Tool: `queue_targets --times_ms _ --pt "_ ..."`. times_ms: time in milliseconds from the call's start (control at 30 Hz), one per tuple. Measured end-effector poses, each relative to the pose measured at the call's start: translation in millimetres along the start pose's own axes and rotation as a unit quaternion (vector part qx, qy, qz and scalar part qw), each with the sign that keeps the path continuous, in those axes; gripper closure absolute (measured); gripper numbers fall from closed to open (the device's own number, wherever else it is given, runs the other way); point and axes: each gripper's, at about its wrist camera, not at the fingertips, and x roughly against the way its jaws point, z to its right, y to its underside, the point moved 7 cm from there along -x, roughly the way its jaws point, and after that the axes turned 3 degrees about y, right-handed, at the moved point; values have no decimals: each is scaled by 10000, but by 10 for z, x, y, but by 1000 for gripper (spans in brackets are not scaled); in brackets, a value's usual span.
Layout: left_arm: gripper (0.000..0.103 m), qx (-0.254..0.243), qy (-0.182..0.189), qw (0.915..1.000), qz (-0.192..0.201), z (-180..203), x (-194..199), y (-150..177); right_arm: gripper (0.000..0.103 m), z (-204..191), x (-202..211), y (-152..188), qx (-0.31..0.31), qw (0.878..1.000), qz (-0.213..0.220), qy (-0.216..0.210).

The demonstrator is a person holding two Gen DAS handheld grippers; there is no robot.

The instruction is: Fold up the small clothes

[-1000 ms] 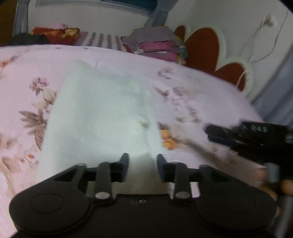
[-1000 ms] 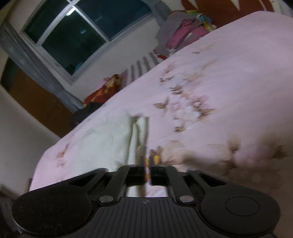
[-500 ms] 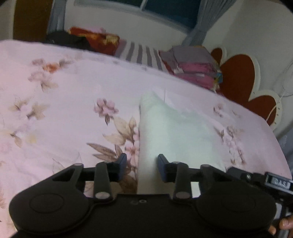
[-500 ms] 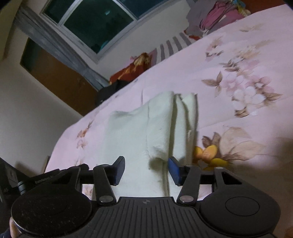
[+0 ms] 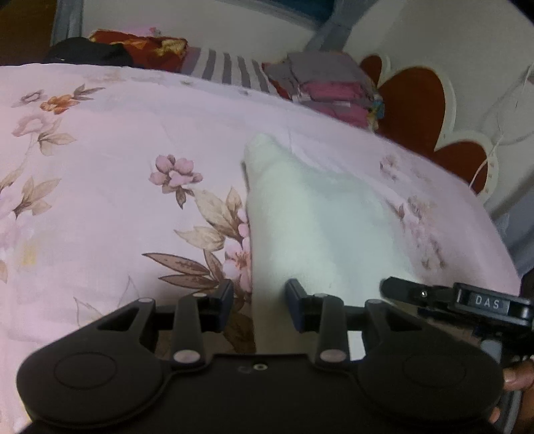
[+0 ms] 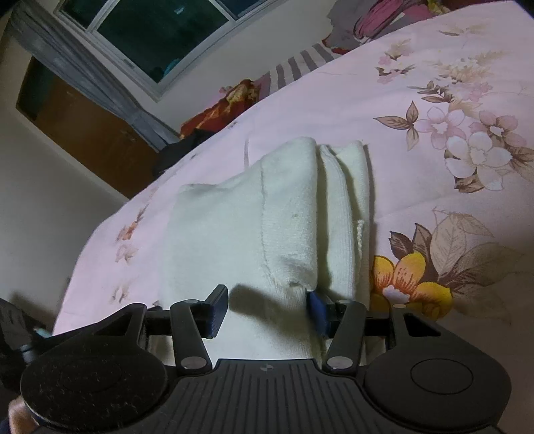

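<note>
A folded white cloth (image 5: 300,220) lies on the pink floral bedsheet (image 5: 100,187). In the right wrist view the cloth (image 6: 253,230) shows stacked folds along its right side. My left gripper (image 5: 258,305) is open and empty, hovering over the cloth's near left edge. My right gripper (image 6: 265,312) is open and empty over the cloth's near end, its right finger close to the folded layers. The right gripper also shows in the left wrist view (image 5: 460,303), just beyond the cloth's near right corner.
A stack of folded clothes (image 5: 330,86) sits at the bed's far edge beside a red flower-shaped headboard (image 5: 417,106). A red cushion (image 5: 140,50) and dark clothing (image 5: 90,55) lie at the far left. A window (image 6: 157,30) and wooden door (image 6: 76,133) are behind.
Both grippers pulled back from the cloth. The right gripper, shut a second ago, has opened wide. The left gripper shifted toward the cloth's left edge.
</note>
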Motion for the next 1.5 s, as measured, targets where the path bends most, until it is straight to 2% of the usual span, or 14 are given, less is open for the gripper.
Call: queue_targets --times_ms 33,133,200,333,500,867,900,1000,1133,1267,1300,1333,1367,1500 --pt "65 -69 -51 10000 -23 11 -15 -6 73 -23 -20 7 74 9999 -38 96" --pt "68 -316 -138 9994 -79 87 -22 -30 85 -82 -47 10 223 9995 -33 233" --pt "78 -434 -95 9990 -84 153 11 -50 89 -113 -26 7 349 9988 11 342" --pt "78 -671 99 9977 83 351 133 -102 93 -155 211 -23 450 9979 202 412" --pt "78 -964 180 9946 -341 494 -103 21 95 87 234 40 359 9971 5 669" --pt "75 -933 369 9945 -298 503 -59 -42 98 183 413 26 122 9992 232 308" --pt "75 -845 440 9954 -116 484 -12 -108 97 162 484 -36 128 9985 419 317" --pt "76 -524 430 9975 201 377 -14 -315 76 153 499 -259 198 9967 677 394" --pt "76 -323 487 9983 84 303 -235 -442 76 232 203 -523 58 9964 631 559" --pt "74 -511 425 9978 -68 310 -357 -408 76 277 -39 -570 74 9977 398 542" --pt "73 -564 397 9976 -74 311 -370 -394 77 265 -64 -556 119 9981 350 489" --pt "73 -592 397 9974 -75 314 -375 -380 93 253 -58 -536 153 9983 354 430" --pt "73 -601 416 9973 -85 314 -372 -373 97 244 -40 -506 202 9984 329 410" --pt "73 -802 481 9955 -176 373 -359 -330 98 207 137 -358 445 9959 433 655"
